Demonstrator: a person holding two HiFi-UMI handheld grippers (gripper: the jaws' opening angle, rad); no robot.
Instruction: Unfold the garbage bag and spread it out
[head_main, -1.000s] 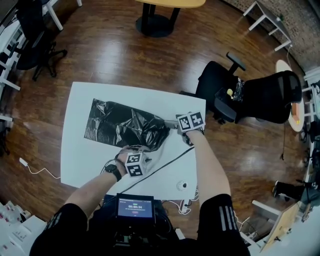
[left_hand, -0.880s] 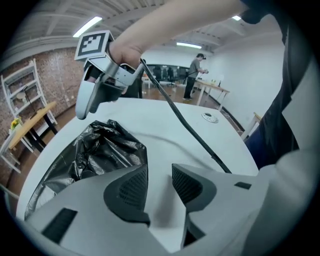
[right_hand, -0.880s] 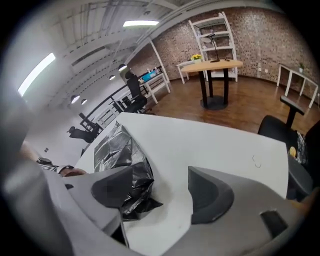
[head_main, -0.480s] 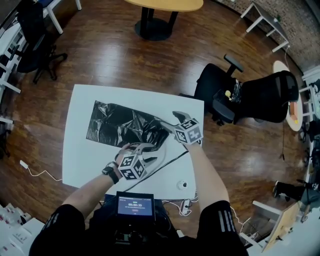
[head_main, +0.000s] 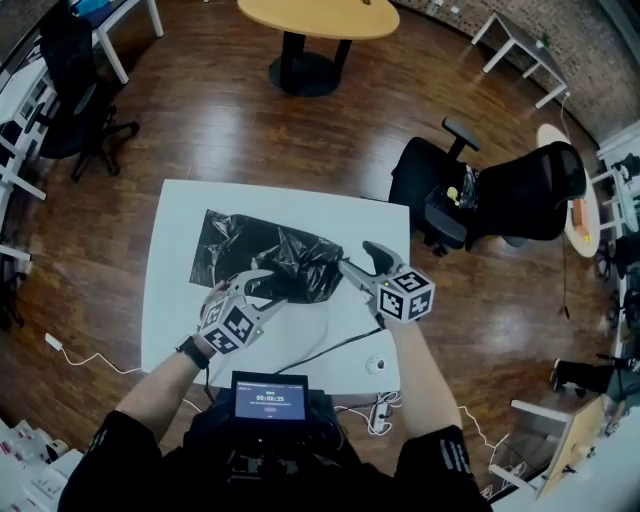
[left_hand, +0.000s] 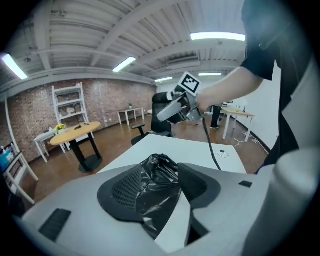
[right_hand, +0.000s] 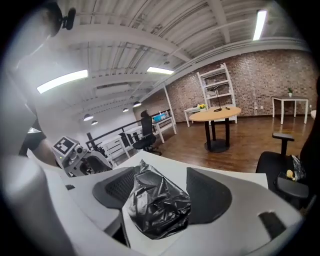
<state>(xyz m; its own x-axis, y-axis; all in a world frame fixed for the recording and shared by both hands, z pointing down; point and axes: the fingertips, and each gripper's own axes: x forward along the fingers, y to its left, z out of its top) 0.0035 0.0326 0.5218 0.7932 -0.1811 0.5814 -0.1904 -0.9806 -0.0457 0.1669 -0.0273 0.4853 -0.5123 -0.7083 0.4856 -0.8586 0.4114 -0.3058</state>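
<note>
1. Left gripper (head_main: 266, 289): jaws stand wide and have just been opening. The garbage bag (head_main: 265, 255) shows in the gap, but the pads are not pressing on it.
2. Right gripper (head_main: 360, 260): jaws apart, just narrowed a little. The bag's crumpled right end lies in line between them, unpinched.
3. Bag is crumpled on the white table (head_main: 170, 300). Its near edge is partly hidden behind the left gripper in the head view, and the folds are hard to read.
4. Bag sits toward the far edge. Bare tabletop lies to its left and at near right, crossed there by a black cable (head_main: 330, 350).
5. Black office chair (head_main: 470, 195) stands just off the far right corner.
</note>
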